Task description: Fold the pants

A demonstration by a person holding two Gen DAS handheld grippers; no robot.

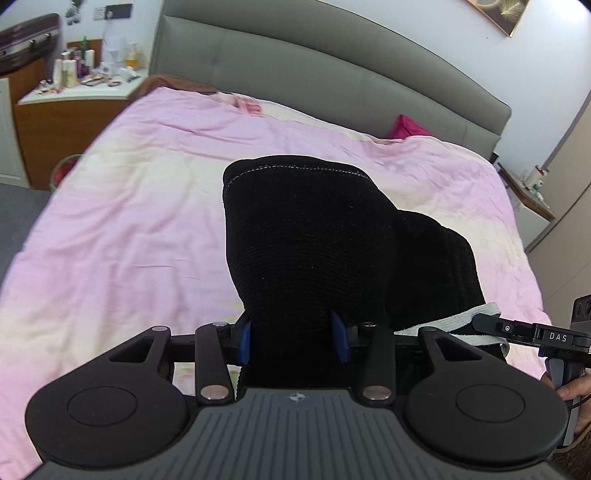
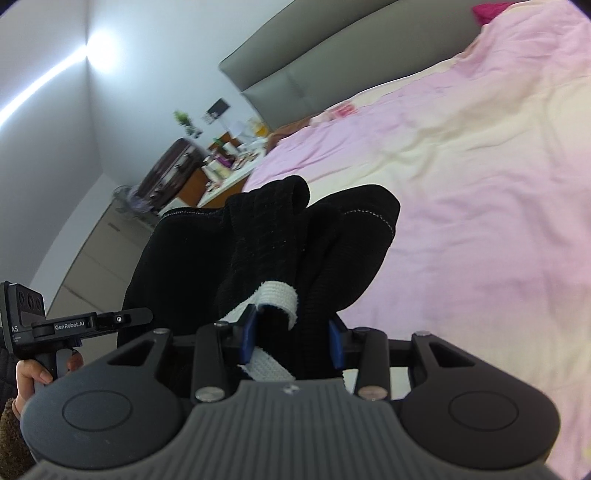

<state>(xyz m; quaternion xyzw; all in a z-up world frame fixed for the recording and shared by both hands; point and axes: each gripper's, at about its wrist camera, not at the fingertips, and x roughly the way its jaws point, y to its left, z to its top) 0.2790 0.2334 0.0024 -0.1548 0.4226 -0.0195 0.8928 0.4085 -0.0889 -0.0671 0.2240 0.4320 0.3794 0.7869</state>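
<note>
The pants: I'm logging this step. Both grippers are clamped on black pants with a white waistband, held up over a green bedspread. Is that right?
Wrong in one respect: the bedspread is pink and cream, not green, as the left wrist view shows. The left gripper and right gripper are both clamped on the black pants with the white waistband, held up over it.

I am in a home bedroom. Below me lies a wide bed (image 1: 147,206) under a rumpled pink and cream cover, backed by a padded grey headboard (image 1: 295,74). Beside it a desk (image 1: 77,94) is crowded with bottles and cosmetics, a dark suitcase (image 1: 27,40) stands behind it, and a framed picture (image 1: 498,13) hangs on the wall.
</note>
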